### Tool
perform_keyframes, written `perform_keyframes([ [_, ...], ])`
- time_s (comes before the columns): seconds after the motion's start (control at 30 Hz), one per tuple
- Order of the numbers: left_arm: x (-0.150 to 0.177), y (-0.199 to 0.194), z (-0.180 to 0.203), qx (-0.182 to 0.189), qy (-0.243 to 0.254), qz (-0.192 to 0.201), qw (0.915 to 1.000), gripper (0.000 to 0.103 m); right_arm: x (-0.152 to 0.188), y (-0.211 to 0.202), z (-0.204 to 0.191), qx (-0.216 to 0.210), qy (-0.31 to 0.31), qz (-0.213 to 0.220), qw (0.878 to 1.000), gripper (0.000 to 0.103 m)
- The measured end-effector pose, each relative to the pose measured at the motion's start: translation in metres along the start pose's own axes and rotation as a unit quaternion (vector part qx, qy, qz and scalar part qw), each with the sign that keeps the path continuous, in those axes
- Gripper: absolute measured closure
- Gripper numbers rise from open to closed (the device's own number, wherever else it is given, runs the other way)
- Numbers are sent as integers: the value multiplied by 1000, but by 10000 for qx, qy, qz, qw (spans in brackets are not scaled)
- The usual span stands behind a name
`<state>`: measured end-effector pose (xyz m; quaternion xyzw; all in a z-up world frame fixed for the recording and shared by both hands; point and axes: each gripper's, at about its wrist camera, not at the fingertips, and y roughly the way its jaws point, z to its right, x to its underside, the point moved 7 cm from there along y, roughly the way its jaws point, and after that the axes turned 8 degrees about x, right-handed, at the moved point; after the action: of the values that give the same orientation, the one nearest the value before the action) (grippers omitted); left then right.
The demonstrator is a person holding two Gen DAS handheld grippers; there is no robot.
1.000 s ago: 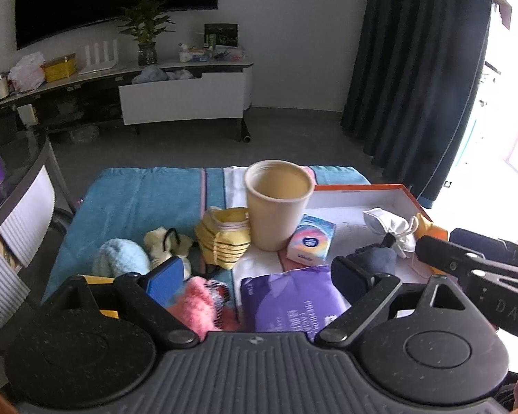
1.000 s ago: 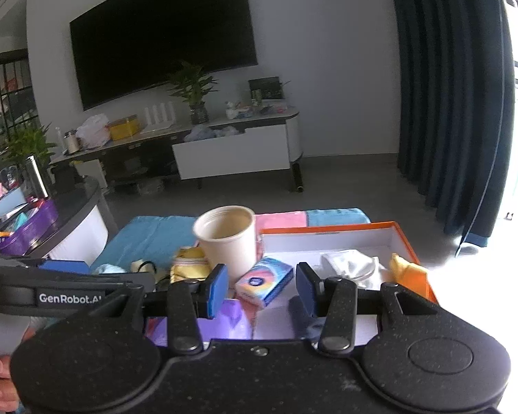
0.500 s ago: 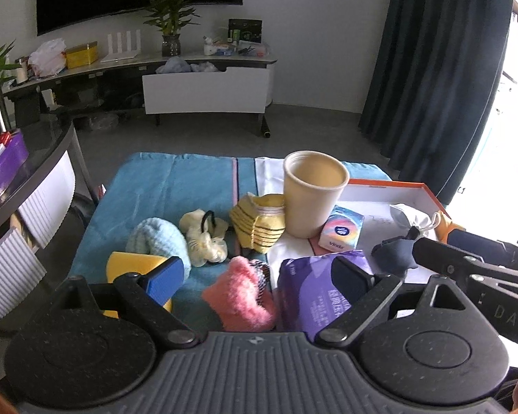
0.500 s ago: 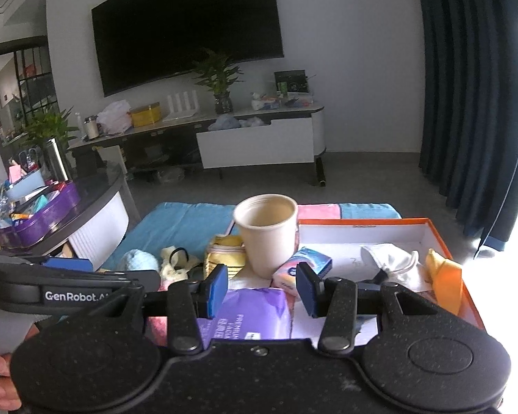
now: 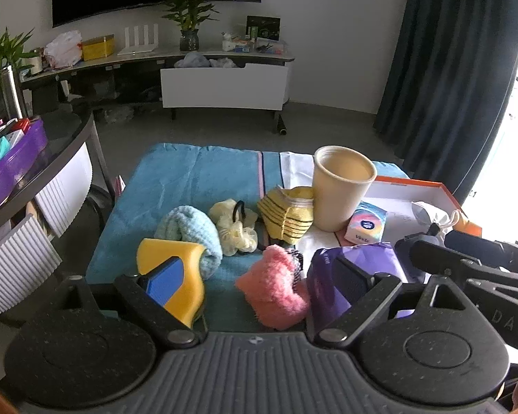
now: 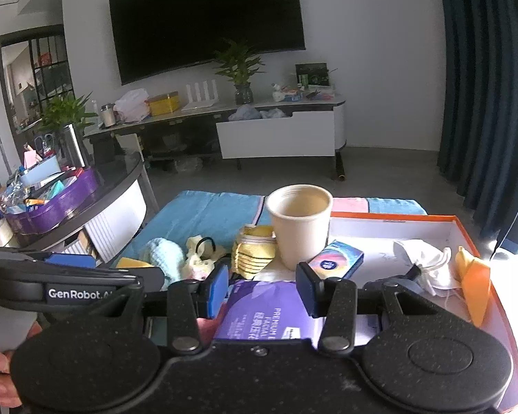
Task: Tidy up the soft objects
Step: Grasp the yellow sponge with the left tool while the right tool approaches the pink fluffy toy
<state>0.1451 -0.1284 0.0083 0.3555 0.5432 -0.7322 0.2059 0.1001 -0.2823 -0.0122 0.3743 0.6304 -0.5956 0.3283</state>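
Soft things lie on a blue towel (image 5: 190, 172): a pink fluffy cloth (image 5: 276, 286), a light blue cloth (image 5: 190, 231), a pale yellow scrunchie (image 5: 236, 227), a folded yellow cloth (image 5: 290, 214) and a yellow sponge (image 5: 176, 258). A purple tissue pack (image 5: 331, 276) lies near me; it also shows in the right wrist view (image 6: 269, 307). My left gripper (image 5: 255, 276) is open and empty above the pink cloth. My right gripper (image 6: 262, 286) is open and empty above the purple pack.
A beige cup (image 5: 340, 186) stands mid-table beside a small colourful tissue packet (image 5: 366, 224). An orange-rimmed white box (image 6: 466, 227) at the right holds a white mask (image 6: 424, 258), a dark cloth and an orange item (image 6: 473, 283). A curved side table (image 5: 34, 179) stands left.
Both grippers have pulled back and risen, so more of the towel and the near objects show. Both stay open and empty.
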Motion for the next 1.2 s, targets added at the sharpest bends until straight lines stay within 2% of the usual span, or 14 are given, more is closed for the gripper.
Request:
perform_keyframes([
  [0.8, 19, -2, -46, -153, -368, -157, 9991, 8, 18, 16, -35, -298, -253, -279, 9988, 49],
  [1.2, 51, -2, -100, -482, -762, -357, 9953, 8, 29, 16, -35, -387, -242, -369, 9983, 49],
])
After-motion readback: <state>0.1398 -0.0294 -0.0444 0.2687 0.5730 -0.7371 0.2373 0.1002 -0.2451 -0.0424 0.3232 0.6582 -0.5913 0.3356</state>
